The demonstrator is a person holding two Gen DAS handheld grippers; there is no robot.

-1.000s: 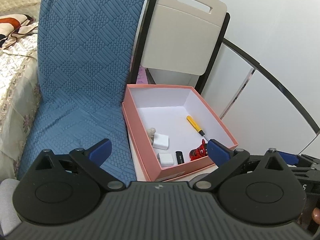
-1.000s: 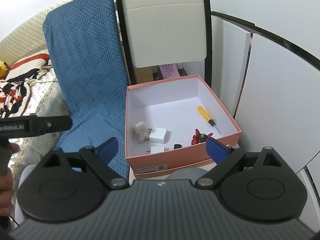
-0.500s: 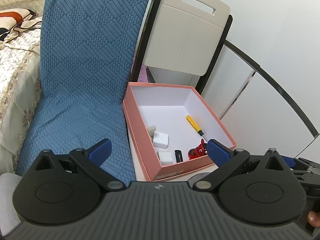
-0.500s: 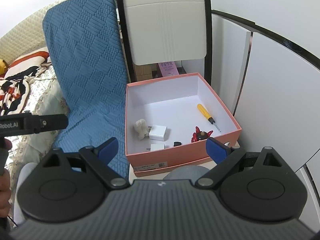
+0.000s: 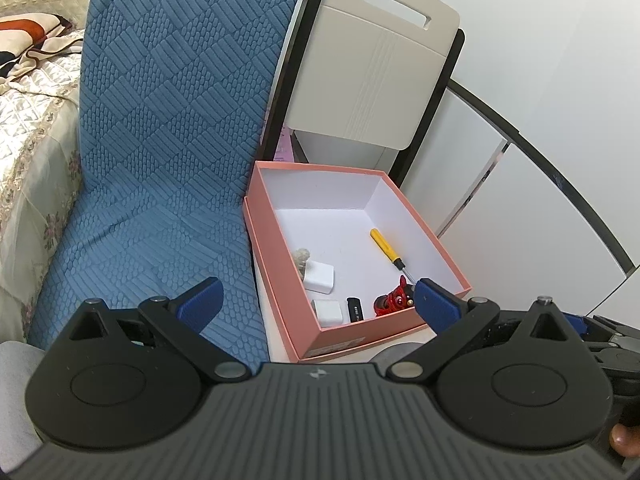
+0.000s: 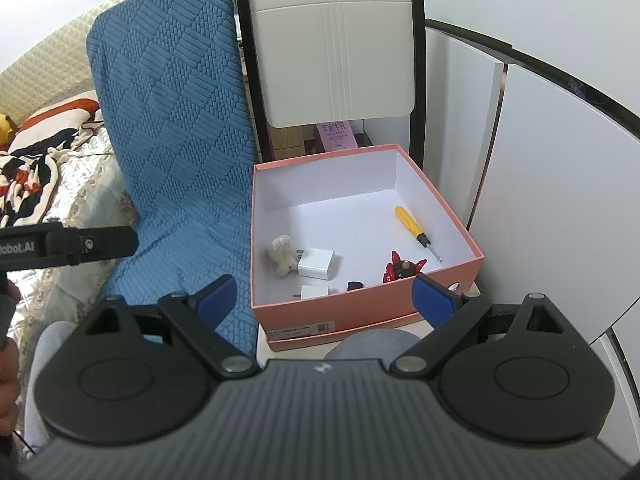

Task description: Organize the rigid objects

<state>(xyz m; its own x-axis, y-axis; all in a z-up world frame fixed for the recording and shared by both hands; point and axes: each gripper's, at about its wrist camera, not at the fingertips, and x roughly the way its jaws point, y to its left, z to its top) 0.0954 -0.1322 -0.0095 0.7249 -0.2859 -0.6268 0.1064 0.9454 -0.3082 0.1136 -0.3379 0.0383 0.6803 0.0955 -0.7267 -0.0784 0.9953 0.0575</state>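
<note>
An open pink box [image 5: 420, 216] [image 6: 360, 312] with a white inside holds a yellow screwdriver [image 5: 386, 246] [image 6: 412, 226], two white chargers [image 5: 319, 277] [image 6: 316, 264], a black stick [image 5: 355, 309], a red toy [image 5: 394, 300] [image 6: 402, 270] and a small cream figure [image 6: 281, 255]. My left gripper [image 5: 316, 300] is open and empty, held back in front of the box. My right gripper [image 6: 322, 294] is open and empty, also just in front of the box.
A blue quilted cushion [image 5: 168, 128] [image 6: 176, 140] leans left of the box. A beige folded chair [image 5: 372, 68] [image 6: 336, 52] stands behind it. White cabinet panels [image 6: 552, 184] are on the right. A bed with patterned covers [image 6: 48, 152] is on the left.
Both grippers have drawn back and up a little, so the box looks slightly farther. Nothing in the box has moved. Both stay open.
</note>
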